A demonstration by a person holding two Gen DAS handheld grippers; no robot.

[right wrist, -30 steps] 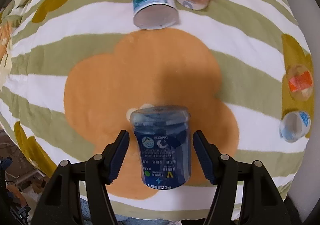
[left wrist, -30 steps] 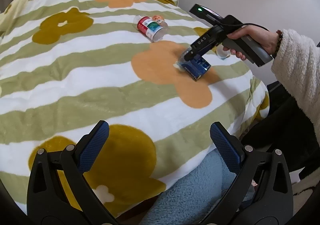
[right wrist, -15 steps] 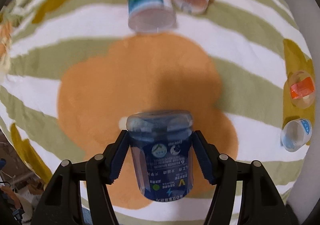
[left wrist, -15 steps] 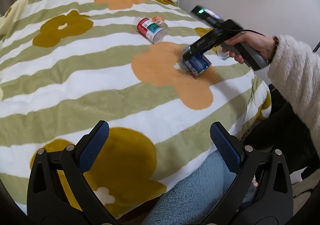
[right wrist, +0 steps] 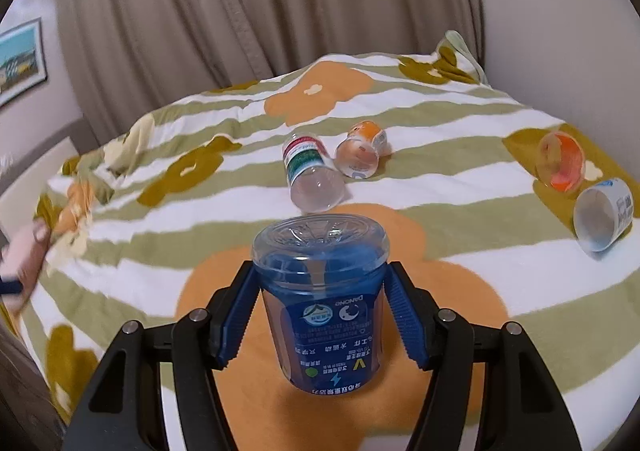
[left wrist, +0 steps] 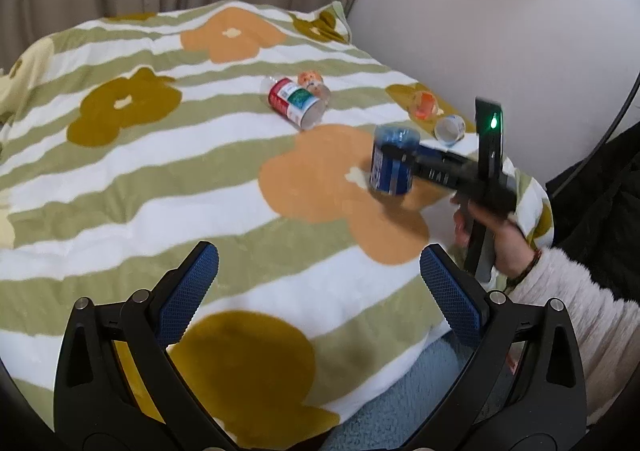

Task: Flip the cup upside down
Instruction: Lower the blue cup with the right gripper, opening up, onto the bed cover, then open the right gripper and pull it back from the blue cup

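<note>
Pinching the blue cup (right wrist: 322, 303) from both sides, the right gripper (right wrist: 320, 315) has its blue pads (right wrist: 404, 325) pressed against the cup's label. The cup stands with its closed clear base up and its printing upside down, over an orange flower on the blanket (right wrist: 440, 187). From the left wrist view the same cup (left wrist: 392, 165) sits at the end of the right gripper (left wrist: 400, 167), slightly tilted, its lower edge at or just above the blanket; whether it touches cannot be told. The person's right hand (left wrist: 492, 239) grips the handle below a green light.

The left gripper (left wrist: 316, 287) hangs over the near edge of the blanket (left wrist: 160, 155) with its jaws spread wide and nothing between them.

Farther back a red-and-green cup (right wrist: 310, 173) lies on its side, mouth toward the camera, just beside an orange cup (right wrist: 360, 153), also on its side. Near the right edge, an orange clear cup (right wrist: 562, 161) and a white cup (right wrist: 602, 215) lie tipped over close together. A curtain (right wrist: 240, 11) hangs behind the bed.
</note>
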